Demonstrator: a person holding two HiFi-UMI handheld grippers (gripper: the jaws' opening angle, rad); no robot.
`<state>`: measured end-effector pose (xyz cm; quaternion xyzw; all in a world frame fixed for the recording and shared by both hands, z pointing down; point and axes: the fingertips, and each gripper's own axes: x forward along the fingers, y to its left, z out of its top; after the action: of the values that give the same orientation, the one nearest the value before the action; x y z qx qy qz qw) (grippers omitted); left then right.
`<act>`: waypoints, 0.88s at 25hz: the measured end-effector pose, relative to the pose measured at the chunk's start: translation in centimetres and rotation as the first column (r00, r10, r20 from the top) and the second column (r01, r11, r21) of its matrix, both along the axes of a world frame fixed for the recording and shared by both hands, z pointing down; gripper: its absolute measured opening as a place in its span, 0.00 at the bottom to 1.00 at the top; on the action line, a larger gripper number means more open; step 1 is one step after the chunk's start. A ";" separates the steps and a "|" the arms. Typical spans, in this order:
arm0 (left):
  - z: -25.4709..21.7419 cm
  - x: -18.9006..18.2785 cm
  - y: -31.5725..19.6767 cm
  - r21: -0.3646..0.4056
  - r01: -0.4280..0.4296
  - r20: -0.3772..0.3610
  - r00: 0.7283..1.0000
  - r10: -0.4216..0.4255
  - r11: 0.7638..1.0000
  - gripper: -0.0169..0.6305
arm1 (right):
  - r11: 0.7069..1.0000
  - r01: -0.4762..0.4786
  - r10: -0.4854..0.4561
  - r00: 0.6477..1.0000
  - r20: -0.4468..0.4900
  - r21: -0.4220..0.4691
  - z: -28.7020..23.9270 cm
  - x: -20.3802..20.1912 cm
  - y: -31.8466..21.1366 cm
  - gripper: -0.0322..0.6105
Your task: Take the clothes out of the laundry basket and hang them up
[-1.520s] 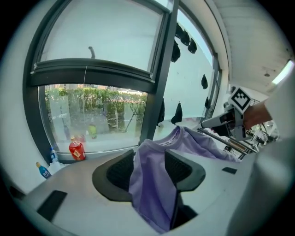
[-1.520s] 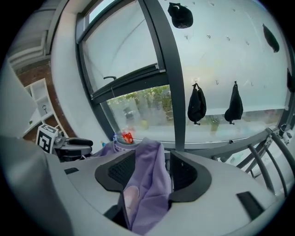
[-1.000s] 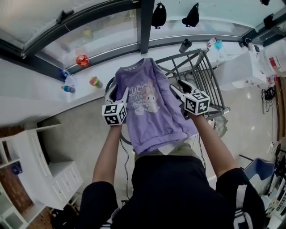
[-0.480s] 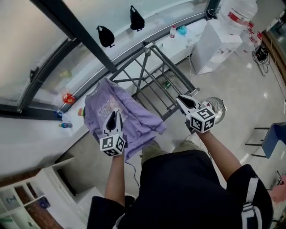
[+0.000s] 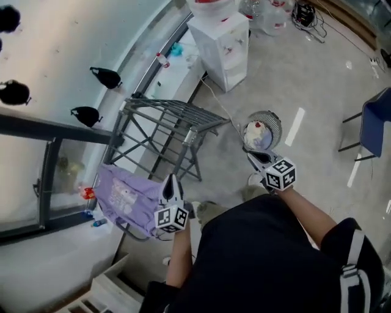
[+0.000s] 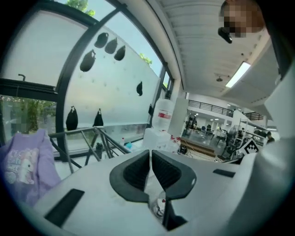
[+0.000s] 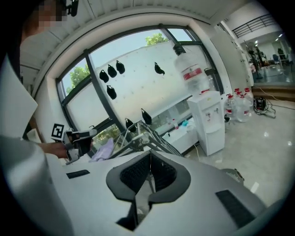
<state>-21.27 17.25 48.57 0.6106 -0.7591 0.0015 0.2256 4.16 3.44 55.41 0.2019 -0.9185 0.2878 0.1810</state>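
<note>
A purple sweatshirt [image 5: 125, 198] hangs over the near end of the grey drying rack [image 5: 165, 119], and neither gripper holds it. My left gripper [image 5: 173, 180] is just right of the shirt; its jaws have just been closing and are shut with nothing between them. Over the floor further right, my right gripper [image 5: 250, 154] has also just closed, empty, just short of a round mesh basket [image 5: 263, 129] with light cloth in it. The left gripper view shows shut pads [image 6: 150, 159] and the shirt [image 6: 23, 161] at the left edge. In the right gripper view the jaws [image 7: 150, 159] meet.
A white water dispenser [image 5: 220, 36] stands beyond the rack, with water bottles [image 5: 269, 9] beside it. A blue chair [image 5: 372, 119] is at the right edge and white shelving [image 5: 116, 287] is at the bottom left. Dark bags [image 5: 85, 115] hang on the window.
Both grippers have let go of the purple sweatshirt and swung right, away from the rack, with their jaws closing. The shirt stays draped on the rack, and the head view has turned right.
</note>
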 end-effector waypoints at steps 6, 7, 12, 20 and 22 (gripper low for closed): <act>1.9 11.2 -7.7 -0.049 -0.165 -0.025 0.986 0.164 0.985 0.05 | 0.999 -0.026 0.023 0.997 -0.069 -0.031 4.0 10.2 -2.0 0.05; 2.1 12.6 -8.6 -0.054 -0.188 -0.030 0.982 0.187 0.981 0.05 | 0.999 -0.049 0.047 0.995 -0.084 -0.023 4.7 11.5 -2.6 0.05; 3.0 18.0 -12.6 -0.064 -0.312 -0.043 0.950 0.310 0.948 0.05 | 0.986 -0.161 0.152 0.974 -0.169 -0.037 9.6 15.4 -5.2 0.05; 9.0 22.4 -19.7 -0.041 -0.500 -0.134 0.861 0.491 0.865 0.05 | 0.947 -0.306 0.261 0.912 -0.316 -0.099 21.6 15.0 -10.8 0.08; 11.5 23.2 -21.8 -0.056 -0.536 -0.146 0.839 0.524 0.843 0.05 | 0.944 -0.303 0.239 0.901 -0.361 -0.129 24.7 14.6 -12.1 0.13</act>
<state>1.97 -4.53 60.04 0.7842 -0.5441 0.0615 0.2920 18.75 -8.65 80.11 0.3573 -0.8059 0.3538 0.3126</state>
